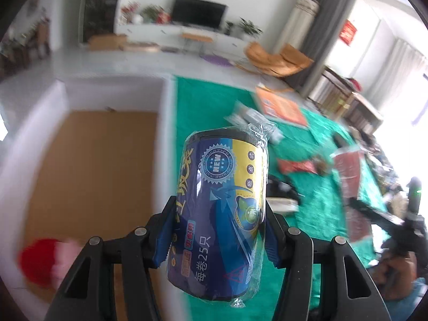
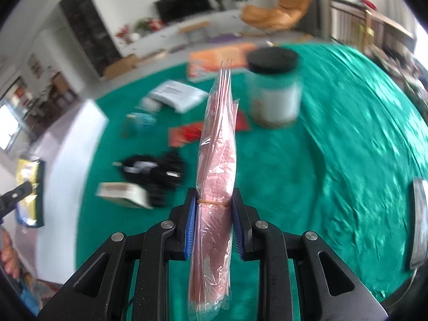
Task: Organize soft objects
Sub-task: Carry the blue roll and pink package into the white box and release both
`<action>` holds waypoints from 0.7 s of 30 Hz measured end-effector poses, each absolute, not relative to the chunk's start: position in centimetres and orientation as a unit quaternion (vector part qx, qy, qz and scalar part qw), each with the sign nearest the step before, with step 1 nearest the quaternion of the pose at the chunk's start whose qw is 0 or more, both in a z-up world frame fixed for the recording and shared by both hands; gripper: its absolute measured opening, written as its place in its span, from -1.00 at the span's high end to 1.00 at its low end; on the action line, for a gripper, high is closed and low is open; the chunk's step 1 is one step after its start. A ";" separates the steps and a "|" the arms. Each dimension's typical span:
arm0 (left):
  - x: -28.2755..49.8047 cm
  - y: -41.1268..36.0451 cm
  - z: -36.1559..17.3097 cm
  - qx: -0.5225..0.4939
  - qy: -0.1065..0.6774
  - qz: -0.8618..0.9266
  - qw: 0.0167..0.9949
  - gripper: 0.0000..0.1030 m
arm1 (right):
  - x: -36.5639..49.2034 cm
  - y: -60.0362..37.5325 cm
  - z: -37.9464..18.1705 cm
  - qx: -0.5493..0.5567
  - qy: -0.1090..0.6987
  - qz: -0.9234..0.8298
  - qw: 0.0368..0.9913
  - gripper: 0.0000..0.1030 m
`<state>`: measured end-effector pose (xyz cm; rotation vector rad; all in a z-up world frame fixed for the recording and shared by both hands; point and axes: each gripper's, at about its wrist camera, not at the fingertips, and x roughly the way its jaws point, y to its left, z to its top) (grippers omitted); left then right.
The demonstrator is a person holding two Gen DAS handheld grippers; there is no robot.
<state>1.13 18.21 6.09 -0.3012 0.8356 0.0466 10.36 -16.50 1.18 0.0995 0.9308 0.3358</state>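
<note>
**Both grippers loaded above the green tablecloth**

The roll of bags (image 1: 218,214), wrapped in clear film with a blue and yellow label, sits upright between the blue pads of the left gripper (image 1: 218,230). The jaws stand partly apart and both pads press against the roll's sides. The roll hangs over the edge of the green tablecloth (image 1: 203,107), just beside the white box (image 1: 165,112) with a brown bottom. A red and pink soft item (image 1: 45,259) lies in the near corner of that box.

The pink packet (image 2: 216,182), a flat clear-film pack bound by a thin yellow rubber band (image 2: 212,202), stands on edge in the right gripper (image 2: 214,227). The jaws are closed tight on it, pads touching both faces.

Relative to the pink packet, in the right wrist view: a jar with a black lid (image 2: 274,91) stands beyond it to the right; red packets (image 2: 187,133) lie behind it; a black bundle (image 2: 155,171) and a small carton (image 2: 123,194) lie to its left. All rest on the green tablecloth; details are blurred
</note>
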 end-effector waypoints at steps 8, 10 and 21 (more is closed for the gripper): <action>-1.1 20.2 7.7 -0.107 0.371 0.080 0.919 -0.09 | 8.1 -8.5 4.1 0.007 0.420 0.248 0.873 0.50; -1.2 19.9 7.6 -0.091 0.367 0.087 0.922 -0.09 | 7.6 -7.9 3.9 0.000 0.425 0.254 0.869 0.50; -2.8 22.9 7.2 -0.087 0.373 0.114 0.917 -0.09 | 5.6 -1.7 5.5 0.000 0.436 0.310 0.845 0.49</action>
